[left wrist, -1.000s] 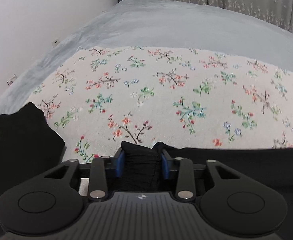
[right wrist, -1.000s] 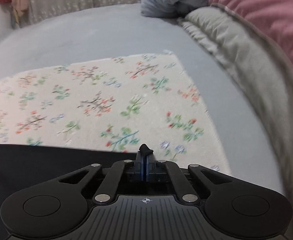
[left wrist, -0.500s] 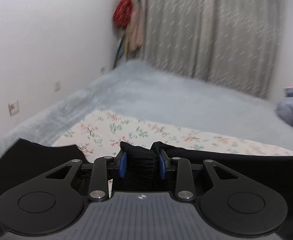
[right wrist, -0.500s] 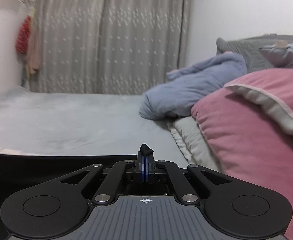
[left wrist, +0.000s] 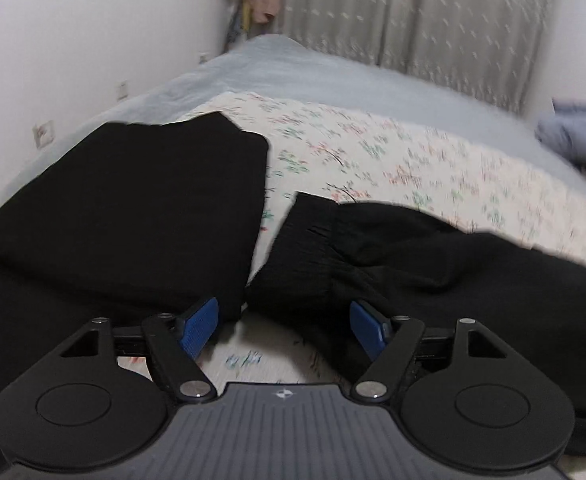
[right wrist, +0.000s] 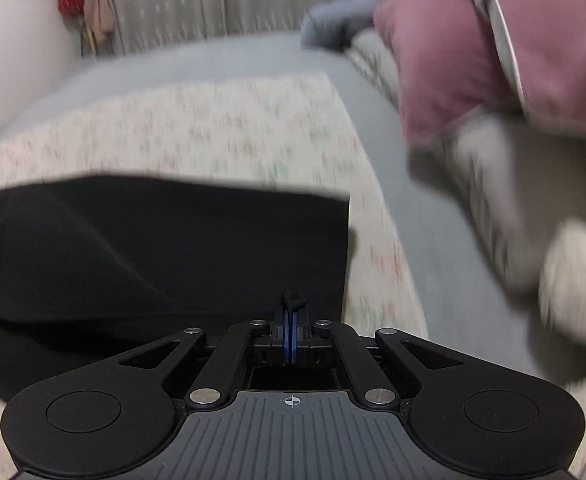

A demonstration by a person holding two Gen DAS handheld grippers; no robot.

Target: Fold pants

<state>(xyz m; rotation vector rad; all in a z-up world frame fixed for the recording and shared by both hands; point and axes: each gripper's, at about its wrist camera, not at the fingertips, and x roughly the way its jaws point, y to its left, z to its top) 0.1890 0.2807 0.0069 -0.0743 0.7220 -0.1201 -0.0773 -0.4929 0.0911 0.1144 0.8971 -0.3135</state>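
The left gripper [left wrist: 283,326] has its jaws opening, blue pads [left wrist: 197,326] spread wide with nothing pressed between them; the black pants [left wrist: 433,264] lie just ahead on the floral sheet [left wrist: 393,156], a folded part ahead to its left. The right gripper [right wrist: 292,320] is clamped tight on a small pinch of the pants [right wrist: 173,248], which spread ahead and to its left over the sheet [right wrist: 213,128]; pink bedding [right wrist: 473,56] lies far ahead to its right.

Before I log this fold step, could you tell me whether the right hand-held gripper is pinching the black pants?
Yes, the right hand-held gripper has its blue pads pressed together on a tuft of the black pants.
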